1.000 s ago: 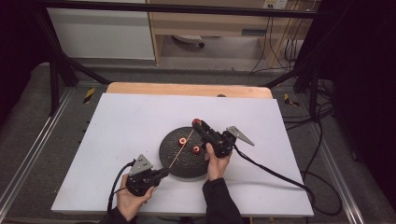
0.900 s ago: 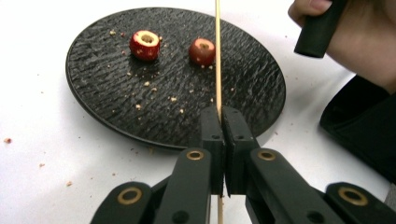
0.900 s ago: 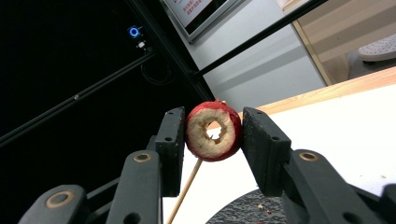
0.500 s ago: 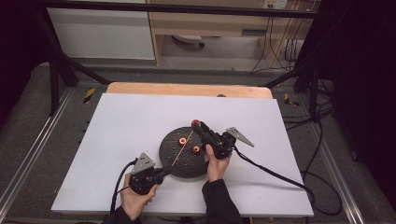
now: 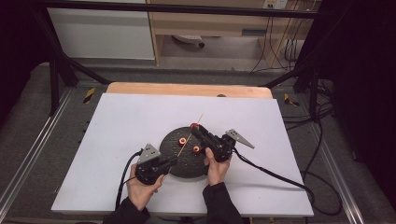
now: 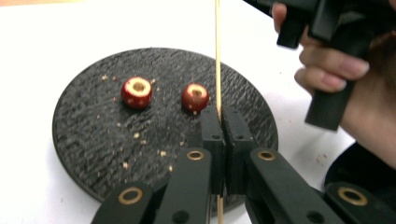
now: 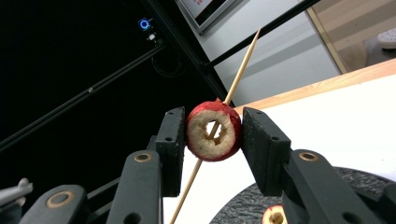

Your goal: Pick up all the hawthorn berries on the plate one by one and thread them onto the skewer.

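A round black plate (image 5: 175, 163) lies on the white table top with two cored red fruits (image 5: 182, 140) (image 5: 196, 149) on it. My left gripper (image 5: 171, 163) is shut on a thin wooden skewer (image 5: 187, 141) that slants up and away over the plate. In the left gripper view the jaws meet on the skewer (image 6: 217, 56), and both fruits (image 6: 136, 92) (image 6: 195, 96) lie beyond them. My right gripper (image 5: 193, 128) is shut on a third red fruit (image 5: 194, 125) held above the plate's far edge. The skewer (image 7: 243, 65) passes through that fruit's (image 7: 201, 140) hole, its tip sticking out behind.
Crumbs are scattered on the plate (image 6: 93, 140). The white table top (image 5: 116, 121) stretches wide to the left and far side, with a wooden edge (image 5: 187, 88) at the back. Black cables (image 5: 271, 170) trail from both grippers towards the near edge. Dark frame bars stand around the table.
My left gripper has moved forward and slightly up, sliding the skewer farther through the fruit so its tip now pokes out beyond it. The right gripper has kept still.
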A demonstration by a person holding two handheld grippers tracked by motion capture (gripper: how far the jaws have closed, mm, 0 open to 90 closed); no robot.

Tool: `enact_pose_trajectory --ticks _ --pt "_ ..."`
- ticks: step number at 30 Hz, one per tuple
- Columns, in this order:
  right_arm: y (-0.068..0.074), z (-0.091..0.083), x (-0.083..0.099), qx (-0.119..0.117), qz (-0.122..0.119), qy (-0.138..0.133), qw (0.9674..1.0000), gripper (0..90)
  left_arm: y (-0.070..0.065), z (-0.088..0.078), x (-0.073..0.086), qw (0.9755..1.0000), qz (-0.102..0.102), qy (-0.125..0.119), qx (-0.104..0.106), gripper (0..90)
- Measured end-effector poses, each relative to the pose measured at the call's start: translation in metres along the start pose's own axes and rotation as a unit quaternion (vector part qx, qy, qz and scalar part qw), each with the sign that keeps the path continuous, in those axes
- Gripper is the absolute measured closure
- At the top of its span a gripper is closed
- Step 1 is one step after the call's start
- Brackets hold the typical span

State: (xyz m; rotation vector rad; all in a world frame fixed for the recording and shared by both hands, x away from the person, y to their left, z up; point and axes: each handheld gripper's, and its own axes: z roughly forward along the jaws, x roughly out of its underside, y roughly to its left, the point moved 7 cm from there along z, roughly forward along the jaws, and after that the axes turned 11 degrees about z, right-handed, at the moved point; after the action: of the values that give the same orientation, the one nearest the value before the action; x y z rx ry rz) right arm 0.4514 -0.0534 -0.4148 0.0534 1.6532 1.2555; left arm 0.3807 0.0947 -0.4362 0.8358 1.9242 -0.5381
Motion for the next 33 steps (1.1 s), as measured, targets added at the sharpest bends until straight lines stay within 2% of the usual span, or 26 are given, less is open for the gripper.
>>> enact_pose_trajectory --ticks 9,18,30,33 --pt "0.002 -0.002 0.008 -0.002 0.000 0.018 0.9998 61.1 0.004 0.011 -0.016 1.0000 0.010 -0.001 0.001 88.1" --pt "0.002 -0.004 0.017 -0.004 0.001 0.040 0.9992 61.0 0.007 0.018 -0.024 0.9998 0.019 0.000 0.002 88.1" --pt "0.003 -0.008 0.027 -0.002 -0.004 0.066 0.9978 60.8 0.007 0.021 -0.024 0.9996 0.027 0.000 0.004 88.1" --pt "0.003 -0.008 0.026 -0.002 -0.011 0.068 0.9976 57.5 0.008 0.019 -0.022 0.9994 0.033 0.001 0.004 88.1"
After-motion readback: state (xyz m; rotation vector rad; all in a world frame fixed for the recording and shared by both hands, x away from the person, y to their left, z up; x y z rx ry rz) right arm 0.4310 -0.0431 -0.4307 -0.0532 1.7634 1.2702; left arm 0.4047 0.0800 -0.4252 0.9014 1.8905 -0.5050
